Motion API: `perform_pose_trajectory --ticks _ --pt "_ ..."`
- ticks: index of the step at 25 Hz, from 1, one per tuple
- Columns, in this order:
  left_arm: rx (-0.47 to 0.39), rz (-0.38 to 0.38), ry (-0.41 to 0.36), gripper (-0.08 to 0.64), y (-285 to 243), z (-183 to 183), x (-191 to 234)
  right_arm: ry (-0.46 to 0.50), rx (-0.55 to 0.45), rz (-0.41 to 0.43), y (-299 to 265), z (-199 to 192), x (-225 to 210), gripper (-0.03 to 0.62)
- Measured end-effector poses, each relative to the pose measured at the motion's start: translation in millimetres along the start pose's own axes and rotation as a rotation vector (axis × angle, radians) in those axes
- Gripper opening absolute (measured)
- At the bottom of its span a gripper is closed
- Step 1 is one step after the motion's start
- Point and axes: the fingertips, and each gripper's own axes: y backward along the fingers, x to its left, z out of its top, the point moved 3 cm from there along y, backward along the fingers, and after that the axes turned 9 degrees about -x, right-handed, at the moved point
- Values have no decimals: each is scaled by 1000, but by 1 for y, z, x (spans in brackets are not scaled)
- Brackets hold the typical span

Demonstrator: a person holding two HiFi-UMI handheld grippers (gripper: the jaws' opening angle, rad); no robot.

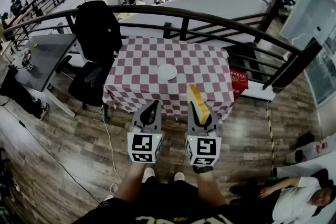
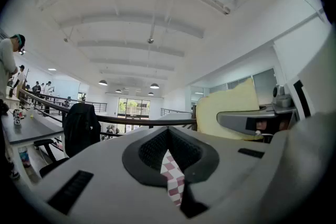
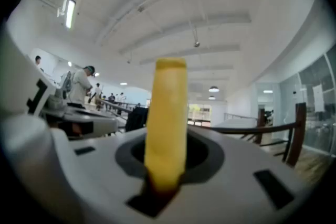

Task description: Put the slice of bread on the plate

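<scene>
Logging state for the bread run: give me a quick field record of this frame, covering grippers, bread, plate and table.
right gripper: shut on slice of bread, slice upright on edge
left gripper: shut, nothing held
plate: white, bare, mid-table
table: red-and-white checked top, ahead of both grippers
task status: slice of bread not yet on plate

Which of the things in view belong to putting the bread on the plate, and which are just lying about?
For the job: slice of bread, held in the right gripper; white plate; checked tablecloth.
Lying about: black office chair, black jacket, red box, grey desk.
</scene>
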Motion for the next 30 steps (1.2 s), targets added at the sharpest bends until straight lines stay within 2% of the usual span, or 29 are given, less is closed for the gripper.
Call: perform_pose_trajectory --ticks 7,15,23,30 --pt "-13 -27 -6 18 4 5 9 -10 5 -9 -6 -2 16 97" --pt "-30 -32 -9 18 15 10 47 -34 -12 0 -25 -1 54 98" --pt "-12 -26 44 18 22 -7 77 14 17 22 -35 -11 88 97" --pt "17 -67 57 18 -3 -25 74 2 41 34 -53 -31 83 98"
